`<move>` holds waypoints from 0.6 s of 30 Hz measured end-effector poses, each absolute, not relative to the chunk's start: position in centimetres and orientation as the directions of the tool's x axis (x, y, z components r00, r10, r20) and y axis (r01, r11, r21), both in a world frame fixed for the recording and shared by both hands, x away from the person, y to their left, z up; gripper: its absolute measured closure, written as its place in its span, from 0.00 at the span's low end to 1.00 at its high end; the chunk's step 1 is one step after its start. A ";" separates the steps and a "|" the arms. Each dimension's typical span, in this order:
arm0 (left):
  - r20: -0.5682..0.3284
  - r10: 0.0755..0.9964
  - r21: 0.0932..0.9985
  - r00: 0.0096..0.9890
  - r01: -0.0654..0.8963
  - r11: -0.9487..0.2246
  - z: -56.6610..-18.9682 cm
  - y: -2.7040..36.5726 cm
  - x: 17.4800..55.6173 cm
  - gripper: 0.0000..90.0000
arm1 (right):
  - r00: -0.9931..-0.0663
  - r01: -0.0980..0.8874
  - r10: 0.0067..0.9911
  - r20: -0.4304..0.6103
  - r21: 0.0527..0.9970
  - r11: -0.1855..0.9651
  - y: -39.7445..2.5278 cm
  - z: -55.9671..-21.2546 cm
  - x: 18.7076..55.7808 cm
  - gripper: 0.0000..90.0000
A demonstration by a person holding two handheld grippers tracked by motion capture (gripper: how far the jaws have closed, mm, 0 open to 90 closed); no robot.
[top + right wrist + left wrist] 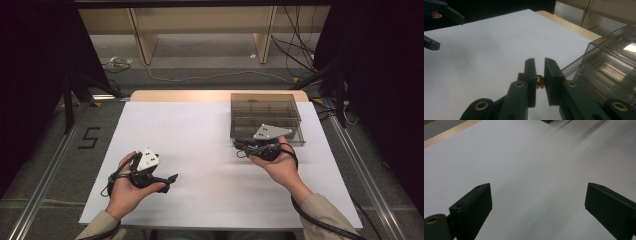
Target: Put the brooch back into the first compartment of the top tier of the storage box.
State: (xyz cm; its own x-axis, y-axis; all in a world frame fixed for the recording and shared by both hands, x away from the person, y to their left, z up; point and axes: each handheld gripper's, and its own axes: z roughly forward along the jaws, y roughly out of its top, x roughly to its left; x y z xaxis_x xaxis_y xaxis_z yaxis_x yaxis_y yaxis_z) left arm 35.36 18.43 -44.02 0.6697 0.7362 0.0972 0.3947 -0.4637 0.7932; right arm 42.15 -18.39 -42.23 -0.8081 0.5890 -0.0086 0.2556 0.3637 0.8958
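1. White sheet covers the bench (200, 150); dark floor and cables lie beyond.
2. Smoky plastic box (265, 112) with compartments stands at the far right of the sheet.
3. Right tool (539, 65) sits just beside the box's near edge, its jaws nearly together on a small brass-coloured piece (540, 81); what the piece is cannot be told.
4. The box lies just ahead and right of that tool, so a drop-in looks close.
5. Left tool (537, 195) hangs wide open and empty over bare sheet, well apart from the box.
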 end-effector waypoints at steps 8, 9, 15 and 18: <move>0.097 0.736 0.794 0.670 0.394 -0.463 -44.0 18.4 35.4 0.08 | -0.801 0.257 0.598 -0.010 0.897 0.360 -18.6 -42.1 42.2 0.91; 0.097 0.736 0.793 0.670 0.394 -0.464 -44.0 18.4 35.4 0.08 | -0.801 0.256 0.599 -0.012 0.897 0.361 -18.6 -42.1 42.2 0.91; 0.098 0.735 0.793 0.671 0.394 -0.465 -44.0 18.4 35.4 0.08 | -0.798 0.257 0.603 -0.015 0.896 0.362 -18.6 -42.1 42.2 0.91; 0.098 0.735 0.792 0.671 0.394 -0.466 -44.0 18.4 35.4 0.08 | -0.797 0.255 0.604 -0.017 0.897 0.362 -18.7 -42.1 42.3 0.91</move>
State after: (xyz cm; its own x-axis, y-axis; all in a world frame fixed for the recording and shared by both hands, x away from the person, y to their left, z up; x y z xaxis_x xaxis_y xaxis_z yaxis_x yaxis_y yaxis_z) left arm 35.37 18.43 -44.03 0.6713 0.7347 0.0975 0.3944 -0.4656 0.7922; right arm 42.25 -18.66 -42.09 -0.7967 0.6041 -0.0168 0.2553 0.3617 0.8966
